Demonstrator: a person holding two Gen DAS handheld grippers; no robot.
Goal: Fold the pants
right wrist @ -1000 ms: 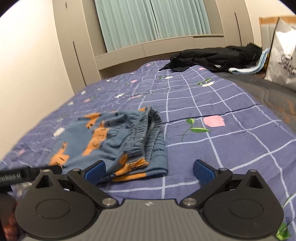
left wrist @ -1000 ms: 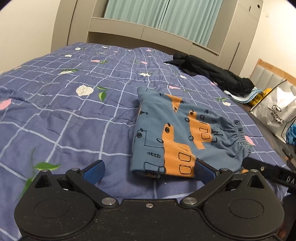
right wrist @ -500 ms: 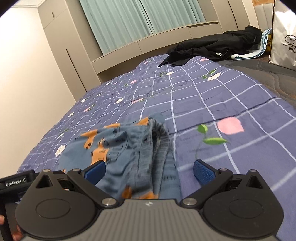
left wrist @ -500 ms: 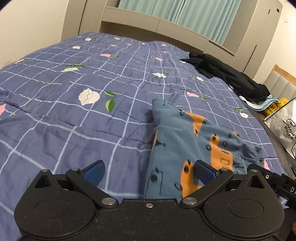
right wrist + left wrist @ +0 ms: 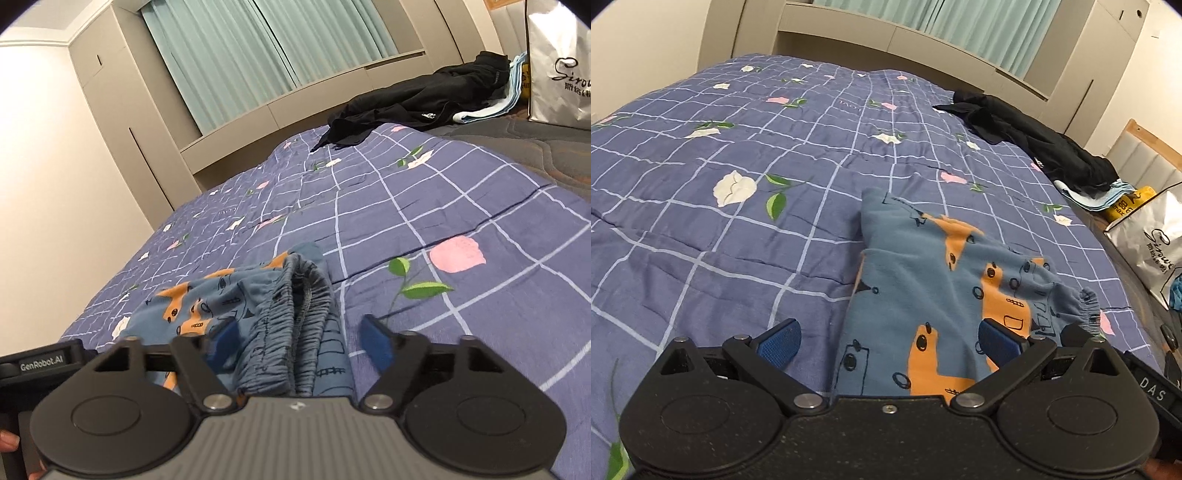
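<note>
The bed (image 5: pixel 746 236), under a blue checked cover with flowers, serves as the flat working surface. Far off at about 1 o'clock in the left view lies a heap of dark clothes (image 5: pixel 1030 144), with a white shopping bag (image 5: pixel 1156 236) at 3 o'clock, both well apart from the work.

The pants (image 5: pixel 923 295), blue with orange printed shapes, lie on the cover already doubled into a compact bundle, at 5 o'clock in the left view and 6 o'clock in the right one. The gathered waistband (image 5: pixel 295 317) faces the right-hand tool, so each tool probably takes one end for a further fold.

The left gripper (image 5: pixel 888 341) is spread wide; the cloth reaches in between its fingers, and the right-hand pad lies over or against it, but nothing is clamped. The right gripper (image 5: pixel 301 345) is also parted, straddling the waistband without pinching it; contact I cannot tell.
</note>
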